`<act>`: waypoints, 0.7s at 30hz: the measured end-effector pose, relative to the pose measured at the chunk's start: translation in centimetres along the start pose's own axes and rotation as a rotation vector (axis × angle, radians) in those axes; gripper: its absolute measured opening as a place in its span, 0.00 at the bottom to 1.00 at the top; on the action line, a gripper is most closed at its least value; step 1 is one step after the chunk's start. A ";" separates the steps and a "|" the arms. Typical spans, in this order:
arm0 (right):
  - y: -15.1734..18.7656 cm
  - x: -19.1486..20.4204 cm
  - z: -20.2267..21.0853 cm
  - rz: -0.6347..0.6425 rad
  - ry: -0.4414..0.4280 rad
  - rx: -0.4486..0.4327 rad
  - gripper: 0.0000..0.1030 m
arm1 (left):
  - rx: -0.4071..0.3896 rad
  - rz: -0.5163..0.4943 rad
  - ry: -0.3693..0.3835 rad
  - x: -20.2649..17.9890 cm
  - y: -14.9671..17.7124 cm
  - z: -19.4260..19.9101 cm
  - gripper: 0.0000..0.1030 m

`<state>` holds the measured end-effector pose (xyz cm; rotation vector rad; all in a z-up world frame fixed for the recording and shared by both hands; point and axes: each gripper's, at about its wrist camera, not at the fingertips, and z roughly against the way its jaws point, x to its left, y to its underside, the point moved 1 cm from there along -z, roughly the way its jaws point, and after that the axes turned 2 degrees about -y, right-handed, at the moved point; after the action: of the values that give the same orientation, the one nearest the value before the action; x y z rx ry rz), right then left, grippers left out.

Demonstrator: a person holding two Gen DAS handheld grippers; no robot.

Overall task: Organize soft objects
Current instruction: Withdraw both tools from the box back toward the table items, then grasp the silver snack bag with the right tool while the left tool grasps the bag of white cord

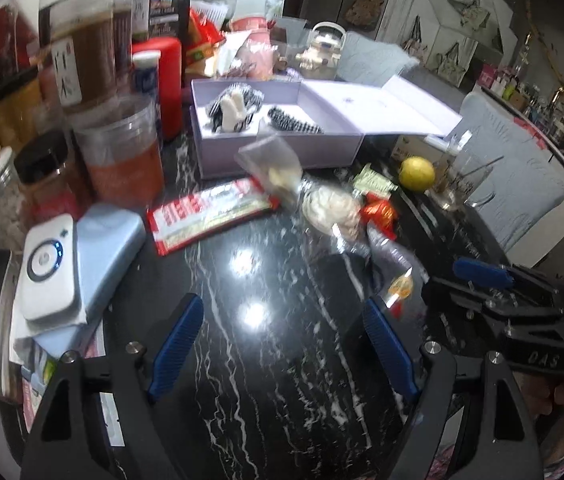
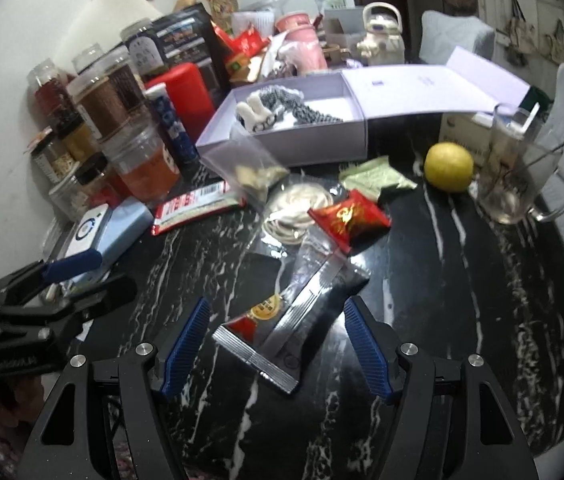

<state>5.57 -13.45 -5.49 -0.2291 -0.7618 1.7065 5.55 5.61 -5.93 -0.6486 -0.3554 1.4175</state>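
An open lilac box [image 1: 282, 152] [image 2: 290, 142] at the back of the black marble table holds striped socks with a white bunny [image 1: 233, 110] [image 2: 255, 114]. Soft packets lie in front of it: a clear bag [image 2: 253, 168], a white coiled bundle [image 2: 298, 206], a red packet [image 2: 348, 218], a green packet [image 2: 374, 178] and a grey foil packet [image 2: 282, 320]. My right gripper [image 2: 275, 344] is open with the grey packet between its fingers. My left gripper [image 1: 286, 344] is open and empty over bare table.
Jars and bottles [image 1: 81, 80] crowd the left side. A white device on a blue case [image 1: 65, 264] lies at left. A long red wrapper [image 1: 209, 216], a lemon [image 2: 448, 166] and a glass mug [image 2: 518, 176] also stand on the table.
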 end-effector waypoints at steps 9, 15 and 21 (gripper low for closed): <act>-0.6 -1.2 -4.0 -0.025 0.034 0.052 0.68 | 0.030 0.006 -0.019 0.2 -0.3 -2.3 0.80; -0.6 -2.0 -4.9 -0.009 0.071 0.090 0.68 | 0.026 -0.010 -0.014 -0.2 -1.3 -3.5 0.80; -0.2 -3.1 -5.0 -0.004 0.059 0.099 0.36 | 0.016 -0.032 0.018 -1.7 -2.6 -4.3 0.80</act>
<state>9.31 -14.52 -9.94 -0.2091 -0.6323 1.7214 9.94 3.00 -7.47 -0.6397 -0.3388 1.3819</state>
